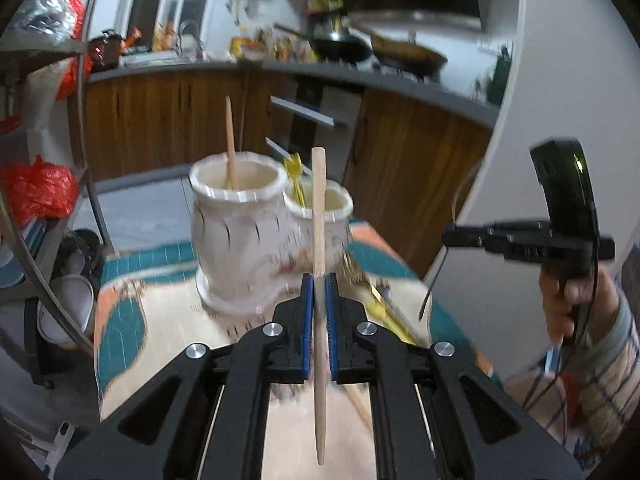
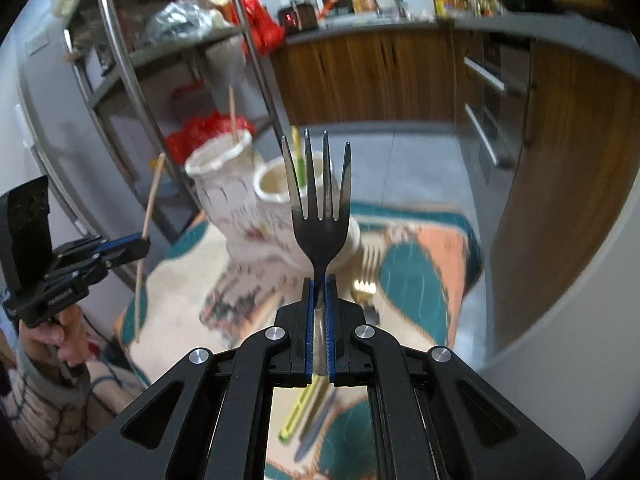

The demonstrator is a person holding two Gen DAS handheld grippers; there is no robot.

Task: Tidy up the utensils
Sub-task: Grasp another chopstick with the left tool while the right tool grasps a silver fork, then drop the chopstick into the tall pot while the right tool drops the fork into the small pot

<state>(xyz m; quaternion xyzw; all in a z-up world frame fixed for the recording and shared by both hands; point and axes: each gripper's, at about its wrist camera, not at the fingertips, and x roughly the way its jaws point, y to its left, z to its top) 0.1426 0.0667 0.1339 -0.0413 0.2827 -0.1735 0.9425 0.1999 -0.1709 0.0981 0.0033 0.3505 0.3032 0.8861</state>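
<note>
Left gripper (image 1: 319, 280) clamped on a pale wooden chopstick (image 1: 319, 216), held upright. Right gripper (image 2: 319, 282) clamped on the neck of a dark metal fork (image 2: 320, 208), tines up.

Ahead, at twelve o'clock of both, a white ceramic two-cup utensil holder (image 1: 240, 240) on a patterned teal-and-orange tablecloth (image 1: 124, 320); larger cup already holding a thin wooden chopstick (image 1: 231, 144), smaller cup a yellow plastic utensil (image 1: 294, 178).

Best carried above the rims, then tipped and lowered straight in, one at a time, keeping clear of the standing sticks. Likely chopstick to larger cup, fork to smaller.

Open air above the holder. Gold fork (image 2: 366, 276) lying at four o'clock of the holder, near the table edge; metal rack (image 2: 120, 64) close at nine o'clock.
</note>
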